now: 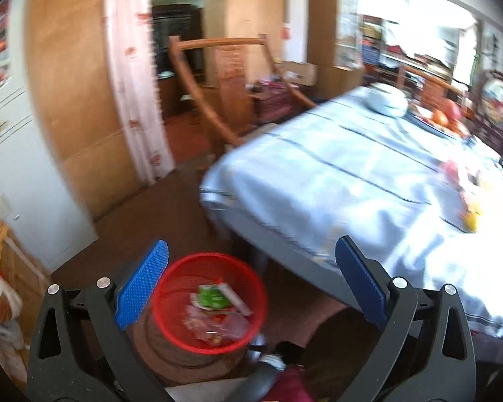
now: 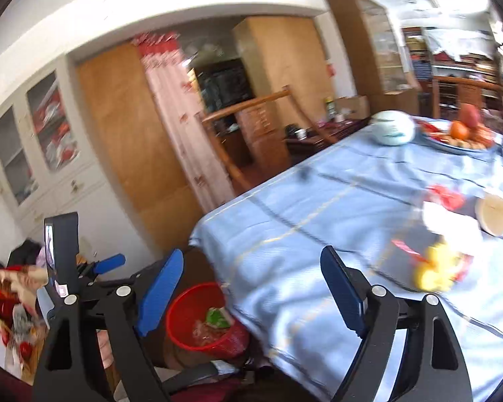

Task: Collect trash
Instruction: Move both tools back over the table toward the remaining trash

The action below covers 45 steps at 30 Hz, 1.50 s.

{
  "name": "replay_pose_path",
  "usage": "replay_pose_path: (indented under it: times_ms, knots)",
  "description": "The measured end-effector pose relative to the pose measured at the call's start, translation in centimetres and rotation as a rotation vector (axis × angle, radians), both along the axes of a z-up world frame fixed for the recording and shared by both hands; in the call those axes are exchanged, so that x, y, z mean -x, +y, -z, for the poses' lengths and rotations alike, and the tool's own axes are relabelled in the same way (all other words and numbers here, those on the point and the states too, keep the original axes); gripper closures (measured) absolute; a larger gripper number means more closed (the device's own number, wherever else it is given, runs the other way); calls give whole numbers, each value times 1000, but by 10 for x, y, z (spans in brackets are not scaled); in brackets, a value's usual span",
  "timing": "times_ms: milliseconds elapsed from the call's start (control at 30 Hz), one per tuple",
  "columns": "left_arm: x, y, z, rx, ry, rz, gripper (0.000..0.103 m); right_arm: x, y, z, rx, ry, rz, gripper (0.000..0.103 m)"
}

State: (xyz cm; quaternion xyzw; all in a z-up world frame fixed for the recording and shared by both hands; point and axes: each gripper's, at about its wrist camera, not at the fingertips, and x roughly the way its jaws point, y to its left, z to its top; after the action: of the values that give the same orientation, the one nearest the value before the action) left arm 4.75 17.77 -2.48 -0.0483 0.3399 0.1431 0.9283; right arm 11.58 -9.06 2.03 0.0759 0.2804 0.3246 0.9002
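Both grippers stand wide with nothing between their pads: the left gripper [image 1: 251, 268] hangs over the red bin [image 1: 208, 302] on the floor, and the right gripper [image 2: 251, 278] is near the table [image 2: 318, 207] edge. The bin, left of the table, holds wrappers [image 1: 218, 305]. More trash [image 2: 436, 264] lies on the blue cloth at the right, near a plate [image 2: 459, 144] further back.

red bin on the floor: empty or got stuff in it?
Not empty. The red bin stands upright beside the table, with a green packet and clear wrappers inside, well below the rim.
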Motion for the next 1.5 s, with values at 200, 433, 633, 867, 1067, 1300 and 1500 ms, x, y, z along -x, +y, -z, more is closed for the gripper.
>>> replay_pose_path:
  times_ms: [200, 433, 633, 867, 1067, 1300, 1500]
  knots:
    - [-46, -67, -6, 1, 37, 183, 7, -7, -90, 6, -22, -4, 219, 16]
    - [-119, -149, -5, -6, 73, 382, 7, -31, -180, 14, -36, 43, 447, 15]
    - [-181, -201, -1, -29, 100, 464, 7, -63, -214, 12, -5, 69, 521, 12]
    - [-242, -215, -4, 20, 122, 490, 7, -125, -219, 9, 20, 126, 516, 9]
    - [-276, -229, -2, 36, 121, 547, 7, -175, -212, 16, 4, 169, 503, 9]
    - [-302, -245, 26, 59, 189, 622, 7, -196, -227, 46, 2, 216, 565, 8]
    - [-314, -239, 50, 43, 282, 588, 7, -199, -239, 53, -2, 243, 611, 8]
